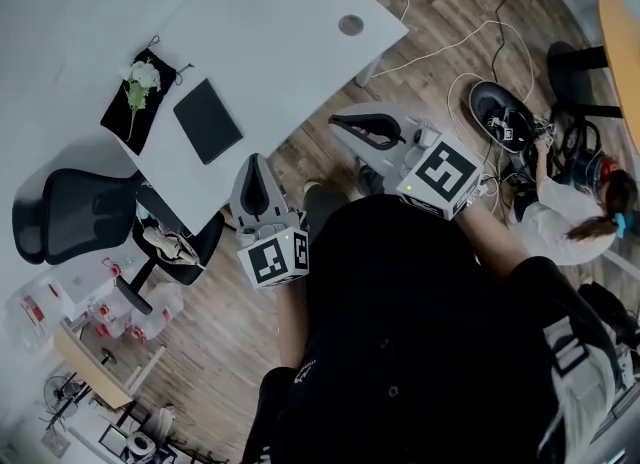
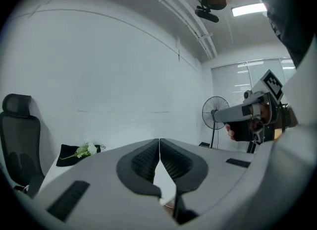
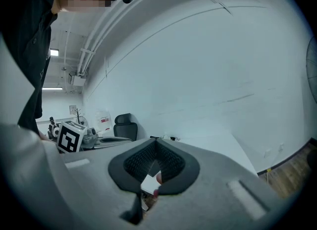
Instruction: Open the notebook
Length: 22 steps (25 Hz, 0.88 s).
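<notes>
Notebook (image 1: 207, 120) lies closed on table (image 1: 270, 22), beside flower-topped pouch (image 1: 158, 94).

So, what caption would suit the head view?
Left gripper and right gripper, both shut, near the white table with its closed notebook.

Bright even light, fisheye-warped dark edges.

Found bare wooden floor (image 1: 310, 152) along the near edge of the desk (image 1: 290, 12). Noted clear desk surface right of the notebook (image 1: 207, 120), with a black pouch (image 1: 113, 117) and flower (image 1: 143, 77) just left of it. Observed an office chair (image 1: 70, 214) left of the desk and a cable tangle (image 1: 500, 117) on the floor at right.
</notes>
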### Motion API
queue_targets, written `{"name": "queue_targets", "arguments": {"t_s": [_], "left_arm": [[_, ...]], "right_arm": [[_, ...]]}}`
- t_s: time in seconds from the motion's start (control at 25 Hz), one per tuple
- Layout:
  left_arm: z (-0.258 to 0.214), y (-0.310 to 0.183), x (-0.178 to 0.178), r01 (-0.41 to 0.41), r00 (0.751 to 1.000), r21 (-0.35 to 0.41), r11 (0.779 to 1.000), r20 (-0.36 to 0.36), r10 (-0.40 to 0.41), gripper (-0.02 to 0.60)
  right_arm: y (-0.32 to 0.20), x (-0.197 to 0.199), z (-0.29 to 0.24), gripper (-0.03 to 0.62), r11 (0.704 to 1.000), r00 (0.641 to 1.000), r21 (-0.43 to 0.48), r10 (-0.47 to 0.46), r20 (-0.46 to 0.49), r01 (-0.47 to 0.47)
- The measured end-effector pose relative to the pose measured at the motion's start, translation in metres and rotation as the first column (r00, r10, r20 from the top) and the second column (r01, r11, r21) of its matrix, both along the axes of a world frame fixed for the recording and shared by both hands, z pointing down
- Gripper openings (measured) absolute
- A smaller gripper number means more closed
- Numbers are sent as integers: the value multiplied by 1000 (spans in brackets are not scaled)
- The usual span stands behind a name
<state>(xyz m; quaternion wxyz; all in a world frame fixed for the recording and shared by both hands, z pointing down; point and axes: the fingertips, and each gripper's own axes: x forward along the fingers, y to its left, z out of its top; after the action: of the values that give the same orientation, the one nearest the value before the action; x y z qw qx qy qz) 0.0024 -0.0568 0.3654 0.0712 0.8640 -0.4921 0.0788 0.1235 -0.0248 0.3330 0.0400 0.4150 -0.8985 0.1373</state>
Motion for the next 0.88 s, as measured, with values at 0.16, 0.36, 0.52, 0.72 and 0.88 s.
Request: {"name": "queue_targets", "arguments": {"t_s": [0.16,0.36,0.52,0.72,0.88], "left_arm": [[13,-13,-10,3,1000,-14,1000,4,-3,6],[23,-42,-24,-21,1000,-28,999,-9,21,6],[35,-62,-29,-81,997,-56,995,-12,81,6],[52,-85,-45,-142,990,-88,986,-15,141,6],[64,-100,-69,-159,987,-113,981,-18,158,6]], "right_arm": [[-8,1,2,5,1000,1000,-9,29,-4,-29],[-22,-10,9,6,997,997,-37,70,-22,-71],[-36,-24,10,5,993,994,-59,99,-52,-102],[-59,-50,13,5,985,987,-78,146,-72,-152],[-75,-80,14,6,981,985,-94,161,-68,-167]]}}
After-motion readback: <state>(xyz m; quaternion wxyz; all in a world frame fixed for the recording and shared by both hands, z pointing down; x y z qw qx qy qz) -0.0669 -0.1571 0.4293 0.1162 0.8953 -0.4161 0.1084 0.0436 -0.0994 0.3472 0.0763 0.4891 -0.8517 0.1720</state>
